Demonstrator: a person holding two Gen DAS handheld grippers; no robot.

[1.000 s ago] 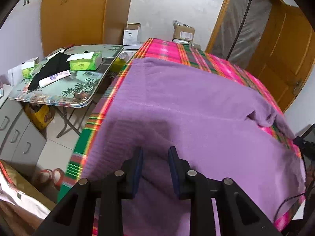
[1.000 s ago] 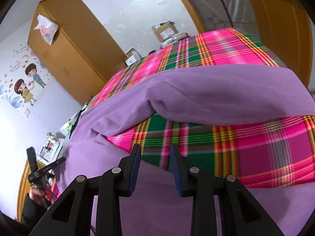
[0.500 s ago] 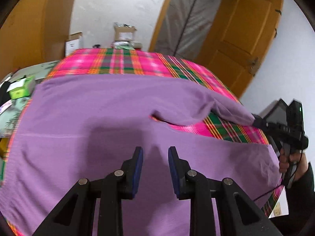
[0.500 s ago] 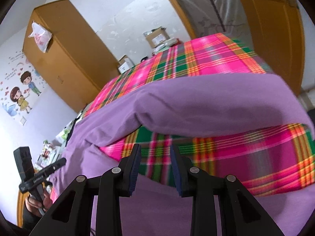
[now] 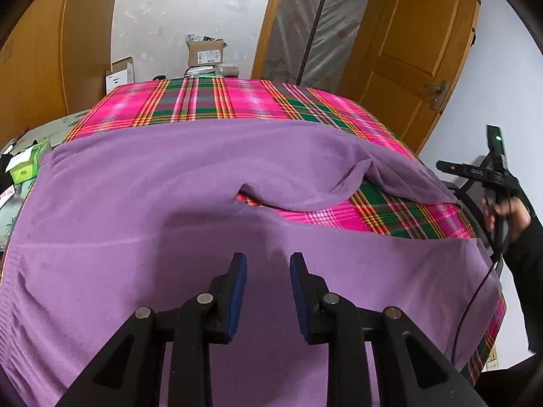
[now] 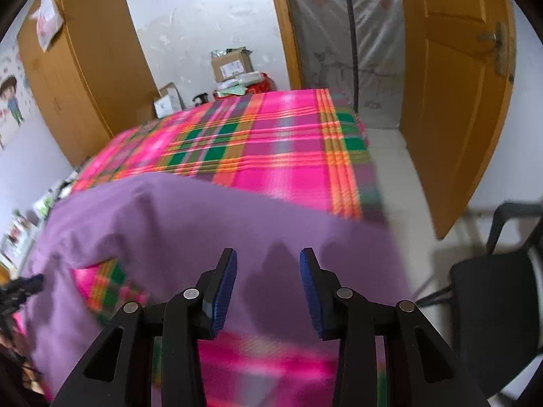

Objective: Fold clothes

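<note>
A purple sweater (image 5: pixel 142 203) lies spread over a pink and green plaid cloth (image 5: pixel 210 101) on a table. One sleeve (image 5: pixel 390 176) runs out to the right with plaid showing beneath it. My left gripper (image 5: pixel 267 261) hovers over the sweater's near part, open, with nothing between its fingers. My right gripper (image 6: pixel 268 254) is above the purple sleeve (image 6: pixel 220 224) near the table's right edge. Its jaws are opening and nothing is between them. A hand (image 5: pixel 509 210) holds that gripper at the right of the left wrist view.
A black chair (image 6: pixel 492 288) stands just right of the table. Behind it is a wooden door (image 6: pixel 451 84). Cardboard boxes (image 5: pixel 205 52) sit past the far edge. A side table with a green tissue box (image 5: pixel 23 166) is at the left.
The left gripper swung from the sweater's left edge toward its middle. The right gripper moved right along the sleeve toward the table's edge, and its jaws widened.
</note>
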